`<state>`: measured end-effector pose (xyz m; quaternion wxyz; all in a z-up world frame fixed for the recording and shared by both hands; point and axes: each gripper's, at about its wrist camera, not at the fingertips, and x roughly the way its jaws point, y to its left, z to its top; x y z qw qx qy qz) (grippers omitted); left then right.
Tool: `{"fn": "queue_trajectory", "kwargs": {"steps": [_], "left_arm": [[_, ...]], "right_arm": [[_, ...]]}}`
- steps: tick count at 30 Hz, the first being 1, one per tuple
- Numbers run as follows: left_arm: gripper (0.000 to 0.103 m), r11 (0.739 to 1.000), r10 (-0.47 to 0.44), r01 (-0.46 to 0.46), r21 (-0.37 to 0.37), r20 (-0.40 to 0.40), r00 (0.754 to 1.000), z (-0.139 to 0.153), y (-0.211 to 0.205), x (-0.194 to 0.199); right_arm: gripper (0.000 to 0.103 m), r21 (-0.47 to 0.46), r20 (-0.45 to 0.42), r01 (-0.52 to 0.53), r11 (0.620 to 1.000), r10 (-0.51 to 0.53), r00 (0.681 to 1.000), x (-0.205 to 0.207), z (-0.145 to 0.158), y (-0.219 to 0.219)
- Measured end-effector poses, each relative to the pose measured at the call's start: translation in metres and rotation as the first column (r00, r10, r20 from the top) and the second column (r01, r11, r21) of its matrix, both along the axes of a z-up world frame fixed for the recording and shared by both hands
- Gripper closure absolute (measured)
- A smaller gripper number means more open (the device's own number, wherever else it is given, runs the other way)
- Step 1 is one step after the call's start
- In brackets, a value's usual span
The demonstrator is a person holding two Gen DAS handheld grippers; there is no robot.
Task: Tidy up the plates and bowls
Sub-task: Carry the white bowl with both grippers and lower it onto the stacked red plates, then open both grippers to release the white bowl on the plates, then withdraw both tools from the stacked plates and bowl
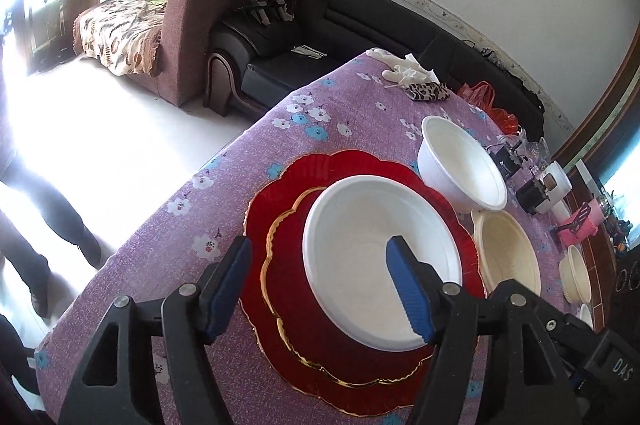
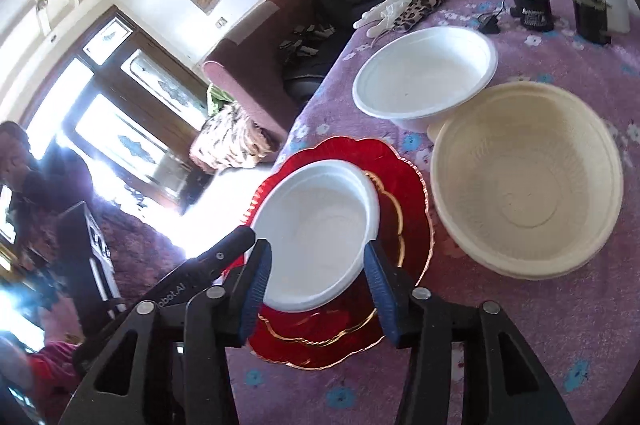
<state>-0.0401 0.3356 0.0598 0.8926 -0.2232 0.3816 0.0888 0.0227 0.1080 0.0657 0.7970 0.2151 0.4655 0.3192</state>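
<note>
A white bowl point(image 1: 372, 257) point(image 2: 320, 229) sits on two stacked red gold-rimmed scalloped plates point(image 1: 280, 209) point(image 2: 404, 225) on the purple flowered table. My left gripper point(image 1: 320, 285) is open, one blue finger outside the bowl's left, the other over its inside. My right gripper point(image 2: 316, 289) is open, its fingers straddling the bowl's near rim. A second white bowl point(image 1: 460, 165) point(image 2: 424, 73) stands behind. A cream bowl point(image 1: 508, 253) point(image 2: 528, 181) sits to the right of the plates.
Smaller cream bowls point(image 1: 576, 273) stand at the table's right edge. Gloves point(image 2: 384, 9), a leopard-print pouch point(image 1: 428, 91), black devices point(image 2: 532, 5) and a white cup point(image 1: 560, 181) lie at the far end. Sofas stand beyond the table. A person stands left.
</note>
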Motion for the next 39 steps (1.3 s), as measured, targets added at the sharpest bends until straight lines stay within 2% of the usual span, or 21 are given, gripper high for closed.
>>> {"fn": "queue_trajectory", "kwargs": {"steps": [2, 3, 5, 8, 10, 11, 12, 14, 15, 17, 19, 21, 25, 27, 31, 36, 39], "left_arm": [[0.034, 1.000, 0.010, -0.009, -0.013, 0.026, 1.000, 0.004, 0.001, -0.010], [0.033, 1.000, 0.014, -0.014, -0.002, 0.045, 0.999, 0.007, 0.000, -0.015], [0.032, 0.998, 0.028, -0.031, 0.045, 0.067, 0.997, 0.012, -0.004, -0.025], [0.029, 0.991, 0.059, -0.070, 0.112, 0.095, 0.994, 0.018, -0.015, -0.041], [0.024, 0.975, 0.087, -0.112, 0.190, 0.134, 0.987, 0.026, -0.026, -0.054], [0.019, 0.960, 0.109, -0.148, 0.239, 0.169, 0.980, 0.031, -0.034, -0.063], [0.012, 0.947, 0.122, -0.175, 0.271, 0.200, 0.972, 0.036, -0.041, -0.070], [0.007, 0.924, 0.137, -0.217, 0.316, 0.258, 0.956, 0.045, -0.056, -0.083], [0.004, 0.918, 0.133, -0.225, 0.327, 0.282, 0.950, 0.051, -0.064, -0.089], [0.000, 0.908, 0.113, -0.228, 0.351, 0.319, 0.941, 0.061, -0.083, -0.097], [0.000, 0.898, 0.083, -0.218, 0.383, 0.339, 0.937, 0.069, -0.101, -0.101], [0.000, 0.897, 0.036, -0.174, 0.406, 0.325, 0.945, 0.073, -0.119, -0.100], [0.000, 0.919, -0.054, -0.038, 0.391, 0.221, 0.974, 0.066, -0.146, -0.084], [0.000, 0.930, -0.109, 0.032, 0.365, 0.192, 0.975, 0.059, -0.156, -0.079], [0.000, 0.932, -0.187, 0.131, 0.339, 0.139, 0.972, 0.049, -0.170, -0.068], [0.000, 0.951, -0.182, 0.149, 0.270, 0.101, 0.978, 0.039, -0.164, -0.057], [0.000, 0.955, -0.168, 0.142, 0.260, 0.081, 0.983, 0.033, -0.162, -0.051]], "right_arm": [[0.040, -0.052, -0.018, -0.027, 0.998, 0.026, 0.999, -0.001, -0.004, 0.007], [0.040, -0.043, -0.004, -0.032, 0.999, 0.032, 0.999, -0.004, -0.002, 0.006], [0.040, -0.034, 0.050, -0.032, 0.999, 0.033, 0.998, -0.013, 0.005, 0.003], [0.039, -0.082, 0.156, -0.009, 0.997, 0.022, 0.988, -0.034, 0.013, -0.005], [0.038, -0.132, 0.215, 0.026, 0.991, 0.003, 0.977, -0.051, 0.010, -0.011], [0.038, -0.152, 0.243, 0.041, 0.988, -0.003, 0.970, -0.061, 0.009, -0.016], [0.038, -0.171, 0.270, 0.063, 0.983, -0.015, 0.963, -0.070, 0.008, -0.021], [0.036, -0.204, 0.331, 0.116, 0.972, -0.043, 0.943, -0.087, 0.006, -0.032], [0.034, -0.216, 0.365, 0.146, 0.965, -0.059, 0.929, -0.095, 0.007, -0.039], [0.020, -0.219, 0.419, 0.204, 0.954, -0.096, 0.903, -0.105, 0.007, -0.057], [0.018, -0.203, 0.414, 0.239, 0.949, -0.138, 0.900, -0.108, 0.006, -0.078], [0.018, -0.185, 0.376, 0.236, 0.954, -0.153, 0.914, -0.107, 0.002, -0.098], [0.018, -0.190, 0.383, 0.295, 0.936, -0.206, 0.900, -0.112, 0.002, -0.129], [0.018, -0.186, 0.361, 0.309, 0.933, -0.228, 0.904, -0.109, 0.000, -0.141], [0.018, -0.178, 0.321, 0.317, 0.932, -0.249, 0.914, -0.099, 0.000, -0.164], [0.018, -0.173, 0.287, 0.342, 0.924, -0.285, 0.915, -0.078, 0.002, -0.186], [0.018, -0.186, 0.266, 0.354, 0.917, -0.299, 0.916, -0.067, -0.001, -0.192]]}}
